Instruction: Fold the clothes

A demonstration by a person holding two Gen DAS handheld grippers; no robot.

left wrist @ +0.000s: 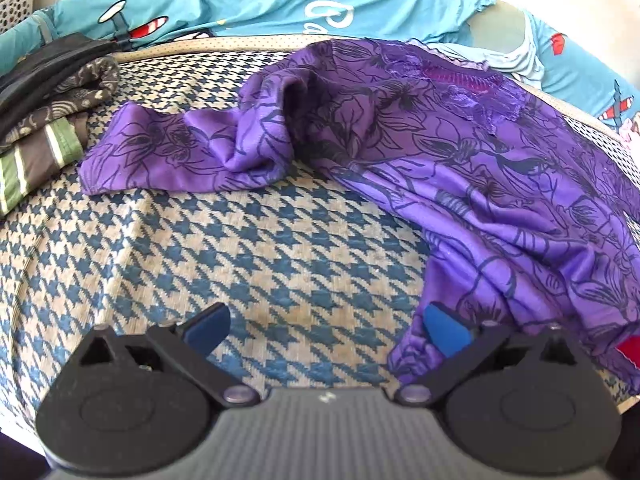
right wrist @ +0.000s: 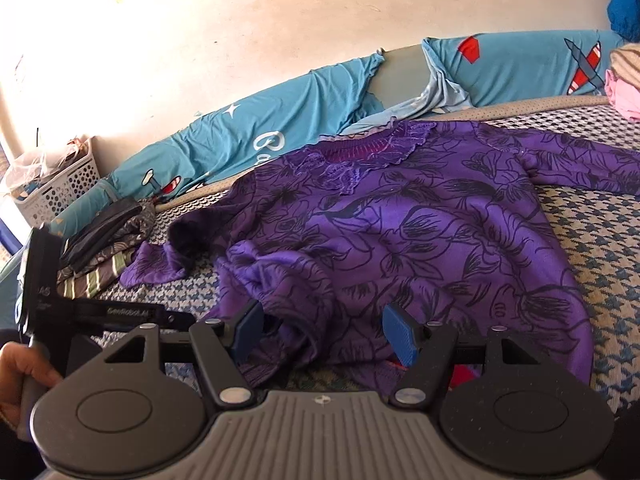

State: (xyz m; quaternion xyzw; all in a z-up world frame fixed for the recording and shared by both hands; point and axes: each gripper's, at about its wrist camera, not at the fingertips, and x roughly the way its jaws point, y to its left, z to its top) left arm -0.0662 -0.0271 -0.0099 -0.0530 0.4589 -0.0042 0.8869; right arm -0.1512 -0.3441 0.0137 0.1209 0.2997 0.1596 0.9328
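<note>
A purple floral top (left wrist: 460, 152) (right wrist: 400, 224) lies spread and rumpled on the houndstooth bed cover (left wrist: 240, 248), its lace neckline toward the far pillows. One sleeve (left wrist: 160, 152) stretches left. My left gripper (left wrist: 326, 330) is open just above the cover, its right blue pad (left wrist: 446, 330) touching the garment's lower left hem, with nothing between the pads. My right gripper (right wrist: 326, 330) is open over the near hem of the top, cloth lying below the gap. The left gripper's body (right wrist: 92, 312) and a hand (right wrist: 20, 372) show at the left of the right wrist view.
Folded dark and green-striped clothes (left wrist: 44, 120) (right wrist: 104, 252) are stacked at the left. Teal pillows (left wrist: 280, 4) (right wrist: 260, 136) line the far edge by the wall. A white perforated basket (right wrist: 56, 188) stands at far left. Pink and striped clothes (right wrist: 624, 80) sit at far right.
</note>
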